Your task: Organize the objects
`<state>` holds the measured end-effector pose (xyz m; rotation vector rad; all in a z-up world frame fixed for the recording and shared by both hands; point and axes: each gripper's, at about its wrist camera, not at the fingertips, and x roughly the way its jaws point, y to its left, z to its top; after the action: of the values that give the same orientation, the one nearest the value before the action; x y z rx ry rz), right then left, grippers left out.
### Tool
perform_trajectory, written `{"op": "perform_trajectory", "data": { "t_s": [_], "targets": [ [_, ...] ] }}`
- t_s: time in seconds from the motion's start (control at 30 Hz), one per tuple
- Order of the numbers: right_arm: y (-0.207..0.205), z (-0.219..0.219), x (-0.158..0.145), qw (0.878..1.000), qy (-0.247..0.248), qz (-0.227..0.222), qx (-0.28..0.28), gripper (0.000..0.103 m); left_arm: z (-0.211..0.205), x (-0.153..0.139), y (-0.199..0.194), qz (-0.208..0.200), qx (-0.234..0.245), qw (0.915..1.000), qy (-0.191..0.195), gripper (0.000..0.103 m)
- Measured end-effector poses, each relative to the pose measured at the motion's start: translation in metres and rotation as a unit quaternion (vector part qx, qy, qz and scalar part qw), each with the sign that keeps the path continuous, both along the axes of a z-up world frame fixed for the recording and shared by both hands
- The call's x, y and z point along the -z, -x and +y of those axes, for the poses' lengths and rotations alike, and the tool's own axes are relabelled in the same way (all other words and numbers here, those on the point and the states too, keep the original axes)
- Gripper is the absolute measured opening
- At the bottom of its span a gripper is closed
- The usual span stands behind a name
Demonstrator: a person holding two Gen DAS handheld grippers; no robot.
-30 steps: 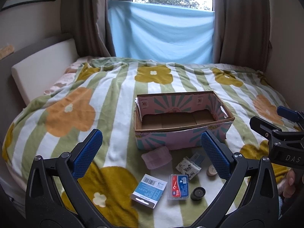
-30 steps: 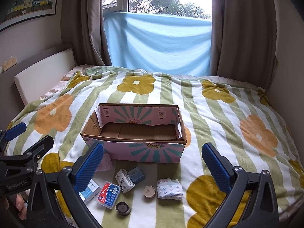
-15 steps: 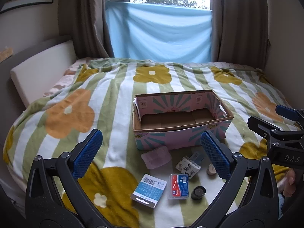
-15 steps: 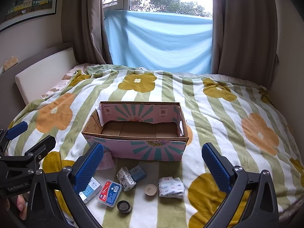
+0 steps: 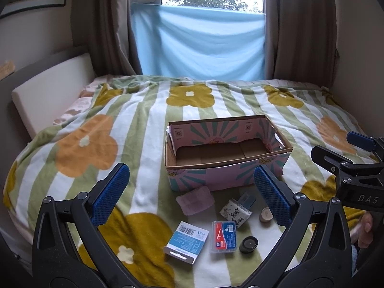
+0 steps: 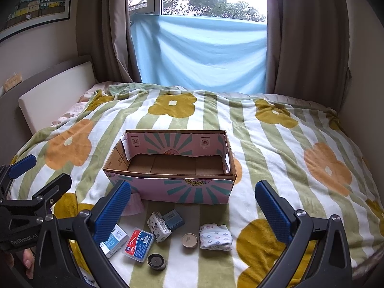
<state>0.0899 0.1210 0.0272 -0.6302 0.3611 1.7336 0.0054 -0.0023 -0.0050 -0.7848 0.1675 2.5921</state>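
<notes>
An open pink cardboard box (image 5: 228, 180) (image 6: 192, 189) sits empty on the bed. In front of it lie several small items: a pink pouch (image 5: 195, 200), a blue-and-white card pack (image 5: 186, 241), a red-and-blue floss case (image 5: 223, 236) (image 6: 138, 244), a black round jar (image 5: 248, 244) (image 6: 156, 261), a patterned packet (image 5: 235, 213) (image 6: 159, 226), a small dark blue box (image 6: 172, 219), a beige round lid (image 5: 265, 214) (image 6: 189, 240) and a folded patterned cloth (image 6: 216, 237). My left gripper (image 5: 192, 194) is open above the items. My right gripper (image 6: 192, 206) is open too, holding nothing.
A striped blanket with yellow and orange flowers (image 5: 84, 144) covers the bed. A white headboard cushion (image 5: 48, 88) runs along the left. Curtains and a blue cloth (image 6: 201, 52) hang at the window behind. A wall stands at the right.
Both grippers have drifted slightly back and up, so the box and the items sit a little lower in view. Nothing was picked up.
</notes>
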Motion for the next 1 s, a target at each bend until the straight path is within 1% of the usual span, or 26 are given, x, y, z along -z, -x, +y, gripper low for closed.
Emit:
{"op": "perform_trajectory", "data": {
  "t_s": [0.37, 0.47, 0.57, 0.73, 0.87, 1.0],
  "targets": [
    [0.000, 0.000, 0.000, 1.000, 0.000, -0.001, 0.004, 0.102, -0.001, 0.001, 0.001, -0.001, 0.006, 1.0000, 0.000, 0.103],
    [-0.001, 0.001, -0.001, 1.000, 0.000, -0.001, 0.005, 0.102, -0.001, 0.000, 0.000, 0.004, 0.009, 1.0000, 0.000, 0.103],
    [-0.002, 0.002, -0.003, 1.000, -0.002, -0.002, 0.006, 0.102, -0.002, -0.001, 0.000, 0.004, 0.014, 0.9999, -0.005, 0.103],
    [-0.003, 0.003, -0.005, 1.000, -0.005, -0.005, 0.013, 0.102, -0.005, 0.001, 0.003, -0.014, 0.022, 0.9993, -0.026, 0.103],
    [-0.003, 0.002, -0.004, 1.000, -0.005, -0.006, 0.016, 0.102, -0.010, -0.001, 0.007, -0.021, 0.023, 0.9992, -0.027, 0.103],
    [-0.005, 0.003, -0.005, 1.000, -0.007, -0.003, 0.020, 0.102, -0.020, -0.009, 0.010, -0.017, 0.024, 0.9989, -0.037, 0.103]
  ]
}}
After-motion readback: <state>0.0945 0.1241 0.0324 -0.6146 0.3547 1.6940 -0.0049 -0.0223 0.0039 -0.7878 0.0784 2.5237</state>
